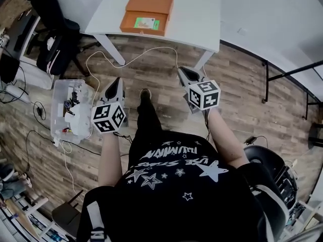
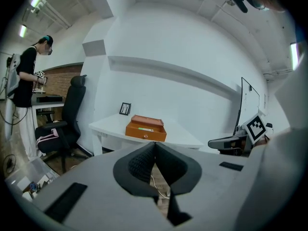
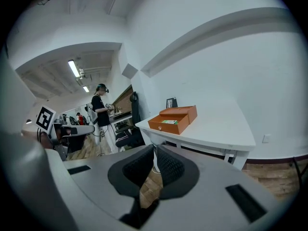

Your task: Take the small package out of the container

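Note:
An orange box container point(image 1: 147, 13) lies on the white table point(image 1: 202, 19) ahead of me, its drawer part open toward me. Inside it lies a small green-and-white package point(image 1: 147, 22). Both grippers hang over the wooden floor, well short of the table. My left gripper point(image 1: 118, 80) is shut with nothing between its pads, and the container point(image 2: 146, 128) shows beyond its jaws. My right gripper point(image 1: 182, 71) is also shut and empty. From the right gripper view the container point(image 3: 173, 119) and the package point(image 3: 169, 121) sit far off on the table.
A clear plastic bin point(image 1: 70, 110) of odds and ends stands on the floor at my left, with cables around it. Black office chairs stand at the left point(image 1: 50, 29) and lower right point(image 1: 267, 160). A small picture frame point(image 2: 125, 109) stands on the table. Another person point(image 2: 26, 81) stands far left.

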Action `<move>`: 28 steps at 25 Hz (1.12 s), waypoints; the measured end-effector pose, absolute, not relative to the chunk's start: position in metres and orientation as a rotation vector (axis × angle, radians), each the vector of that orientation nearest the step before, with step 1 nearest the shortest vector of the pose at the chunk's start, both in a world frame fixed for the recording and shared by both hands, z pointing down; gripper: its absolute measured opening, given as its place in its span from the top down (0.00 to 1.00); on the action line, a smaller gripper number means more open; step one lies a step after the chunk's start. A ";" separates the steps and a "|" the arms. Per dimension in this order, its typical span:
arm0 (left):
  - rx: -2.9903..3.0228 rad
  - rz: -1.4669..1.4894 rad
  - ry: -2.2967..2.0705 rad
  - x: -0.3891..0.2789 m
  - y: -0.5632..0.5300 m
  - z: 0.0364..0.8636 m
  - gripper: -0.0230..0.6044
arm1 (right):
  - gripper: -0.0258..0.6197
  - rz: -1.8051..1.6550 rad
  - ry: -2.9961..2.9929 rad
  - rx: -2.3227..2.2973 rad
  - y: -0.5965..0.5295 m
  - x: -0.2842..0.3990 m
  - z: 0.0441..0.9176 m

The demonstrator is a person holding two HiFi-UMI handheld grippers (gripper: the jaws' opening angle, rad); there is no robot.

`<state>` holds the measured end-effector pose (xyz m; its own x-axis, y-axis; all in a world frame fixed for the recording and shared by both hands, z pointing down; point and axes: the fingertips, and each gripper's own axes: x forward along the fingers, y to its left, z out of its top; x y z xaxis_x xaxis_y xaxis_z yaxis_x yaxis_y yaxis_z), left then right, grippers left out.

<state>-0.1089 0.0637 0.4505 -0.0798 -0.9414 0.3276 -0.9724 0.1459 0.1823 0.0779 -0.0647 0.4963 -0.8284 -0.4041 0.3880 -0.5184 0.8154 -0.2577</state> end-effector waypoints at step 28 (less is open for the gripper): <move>2.161 0.272 -1.647 -0.258 -0.226 0.464 0.93 | 0.88 0.600 -2.534 1.005 -0.297 -0.076 0.501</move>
<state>-0.2582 -0.2255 0.4643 0.2837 -0.8752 0.3920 -0.9547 -0.2194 0.2010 -0.0758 -0.2975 0.5014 -0.6878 -0.5602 0.4616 -0.7077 0.6589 -0.2548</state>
